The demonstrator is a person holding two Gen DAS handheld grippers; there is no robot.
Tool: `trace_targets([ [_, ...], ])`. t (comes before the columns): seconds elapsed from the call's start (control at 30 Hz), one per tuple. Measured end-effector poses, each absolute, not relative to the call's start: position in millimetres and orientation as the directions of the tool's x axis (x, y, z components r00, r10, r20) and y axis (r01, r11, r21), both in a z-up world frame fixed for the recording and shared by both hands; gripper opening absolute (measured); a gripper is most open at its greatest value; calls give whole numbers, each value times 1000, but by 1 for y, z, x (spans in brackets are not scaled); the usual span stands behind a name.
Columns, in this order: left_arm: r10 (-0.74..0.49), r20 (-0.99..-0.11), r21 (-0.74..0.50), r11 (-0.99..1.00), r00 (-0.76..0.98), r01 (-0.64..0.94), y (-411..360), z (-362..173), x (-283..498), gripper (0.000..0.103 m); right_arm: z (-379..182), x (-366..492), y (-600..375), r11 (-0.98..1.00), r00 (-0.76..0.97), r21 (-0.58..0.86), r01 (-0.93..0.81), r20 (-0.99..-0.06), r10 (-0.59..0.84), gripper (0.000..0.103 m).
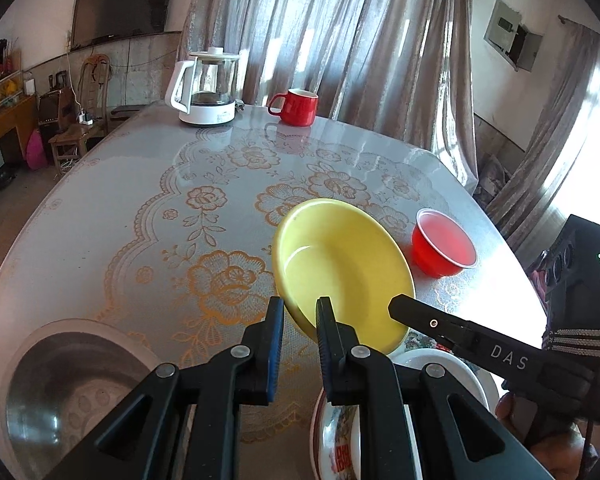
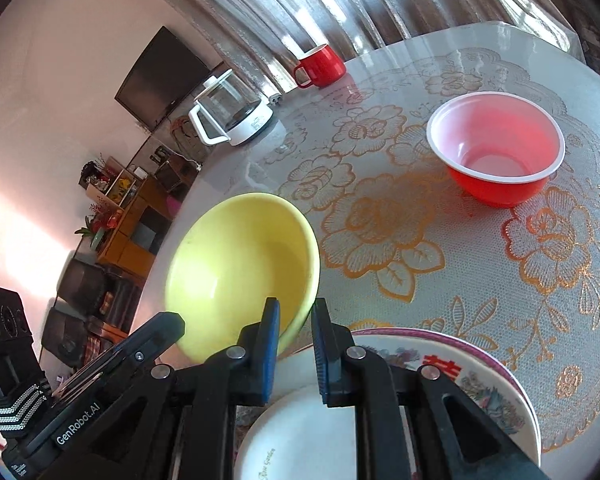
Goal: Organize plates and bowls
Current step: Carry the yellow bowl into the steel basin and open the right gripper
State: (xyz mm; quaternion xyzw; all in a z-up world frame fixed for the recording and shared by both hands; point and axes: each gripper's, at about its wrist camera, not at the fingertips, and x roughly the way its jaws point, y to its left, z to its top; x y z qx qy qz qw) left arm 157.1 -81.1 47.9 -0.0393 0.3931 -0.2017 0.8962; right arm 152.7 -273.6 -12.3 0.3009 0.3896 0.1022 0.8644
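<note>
A yellow bowl (image 1: 340, 264) is tilted and lifted above the table; it also shows in the right wrist view (image 2: 240, 268). My left gripper (image 1: 300, 312) has its jaws on either side of the bowl's near rim. My right gripper (image 2: 296, 316) likewise straddles the rim; its finger shows in the left wrist view (image 1: 420, 316). Whether either jaw pair presses the rim is unclear. A red plastic bowl (image 2: 496, 148) with a white inside stands upright on the table (image 2: 420, 240). Below the grippers lies a patterned plate (image 2: 480, 376) with a white plate (image 2: 300, 432) on it.
A glass kettle (image 1: 208, 88) and a red mug (image 1: 296, 106) stand at the table's far edge by the curtain. A steel bowl (image 1: 64, 392) sits at the near left. A chair (image 1: 80, 120) and cabinets stand beyond the table.
</note>
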Motion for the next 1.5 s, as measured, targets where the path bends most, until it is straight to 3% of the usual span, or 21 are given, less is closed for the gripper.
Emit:
trace_targets([
  [0.5, -350, -650, -260, 937, 674, 235, 2, 64, 105, 16, 9, 129, -203, 797, 641, 596, -96, -576, 508, 15],
  [0.83, -293, -663, -298, 948, 689, 115, 73, 45, 71, 16, 8, 120, -133, 790, 559, 572, -221, -590, 583, 15],
  [1.5, -196, -733, -245, 969, 652, 16, 98, 6, 74, 16, -17, 118, -84, 821, 477, 507, -262, -672, 567, 18],
])
